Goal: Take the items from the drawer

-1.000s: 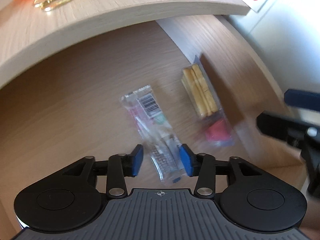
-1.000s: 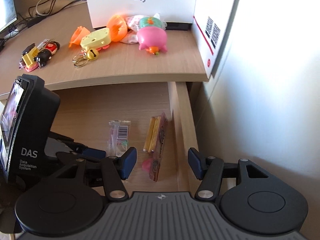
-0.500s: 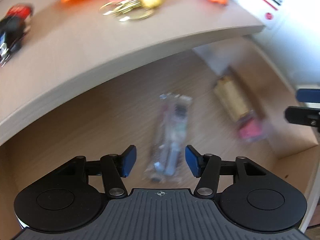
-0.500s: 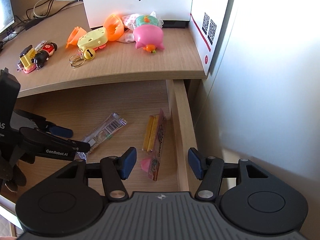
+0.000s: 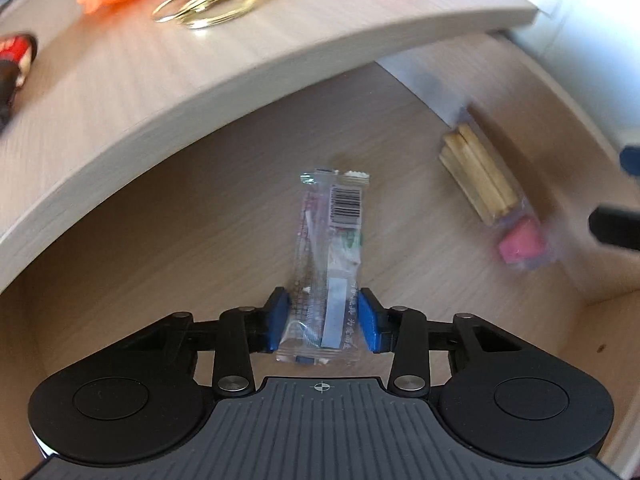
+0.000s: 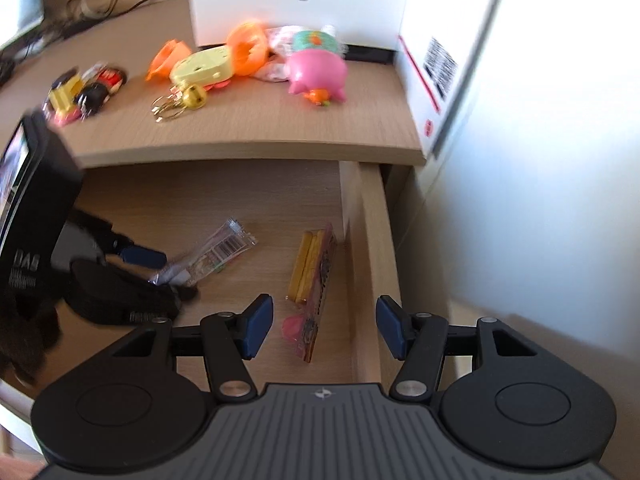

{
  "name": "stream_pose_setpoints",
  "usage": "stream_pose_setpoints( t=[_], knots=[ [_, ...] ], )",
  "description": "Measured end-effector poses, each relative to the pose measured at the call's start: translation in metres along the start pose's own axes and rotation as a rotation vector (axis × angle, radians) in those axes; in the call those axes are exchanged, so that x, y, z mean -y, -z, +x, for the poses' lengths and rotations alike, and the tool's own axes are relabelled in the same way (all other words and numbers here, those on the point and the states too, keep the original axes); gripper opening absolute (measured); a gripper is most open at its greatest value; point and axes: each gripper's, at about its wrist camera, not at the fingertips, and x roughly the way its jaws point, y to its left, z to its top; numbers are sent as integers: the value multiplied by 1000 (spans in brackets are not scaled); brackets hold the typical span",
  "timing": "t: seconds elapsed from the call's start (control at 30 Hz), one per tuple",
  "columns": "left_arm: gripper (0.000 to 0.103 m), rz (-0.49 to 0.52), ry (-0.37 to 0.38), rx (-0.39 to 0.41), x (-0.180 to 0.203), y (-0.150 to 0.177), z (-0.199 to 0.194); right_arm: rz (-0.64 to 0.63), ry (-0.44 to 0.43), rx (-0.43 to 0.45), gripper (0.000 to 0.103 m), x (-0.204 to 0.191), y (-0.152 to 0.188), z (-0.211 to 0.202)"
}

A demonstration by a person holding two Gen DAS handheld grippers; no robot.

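Wooden drawer (image 5: 208,216) floor is lying below your left tool (image 5: 323,322), whose jaws have just been closing around the near end of the clear snack packet (image 5: 330,248), pads touching its sides. It's looking light, crinkly and slippery, so keep pinching across that end. Your right tool (image 6: 324,326) is hovering half open and empty above the stick pack (image 6: 310,268).

Sunlit white wall (image 6: 540,200) beside wooden desk (image 6: 248,128).

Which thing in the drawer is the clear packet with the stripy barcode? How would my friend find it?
Look in the open wooden drawer under the desk. Two packets lie on its floor; the clear packet is the one farther from the side wall, its end between the left gripper pads. Unlike the packet with yellow sticks, it shows a black barcode.
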Motion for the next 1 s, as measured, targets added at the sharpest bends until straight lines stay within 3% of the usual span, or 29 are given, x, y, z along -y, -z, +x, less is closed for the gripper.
stream_pose_setpoints(
  t=[0.1, 0.33, 0.4, 0.53, 0.87, 0.9, 0.93, 1.0],
  knots=[
    [40, -111, 64, 8, -21, 4, -17, -6, -11, -18, 57, -5, -6, 2],
    [40, -316, 79, 43, -48, 44, -93, -4, 2, -147, 56, -17, -36, 43],
    [40, -340, 69, 57, -45, 59, -115, -19, 15, -182, 56, -22, -43, 59],
    [40, -379, 61, 95, -43, 72, -120, -66, 57, -252, 53, -32, -51, 88],
    [40, -437, 37, 151, -54, 100, -151, -266, 186, -284, 50, -66, -51, 117],
    [40, -438, 36, 151, -53, 100, -151, -275, 190, -280, 43, -67, -51, 117],
    [40, -437, 37, 151, -54, 102, -153, -278, 179, -287, 27, -67, -51, 118],
    [40, -434, 38, 146, -53, 103, -152, -252, 139, -304, 23, -66, -51, 116]
  ],
)
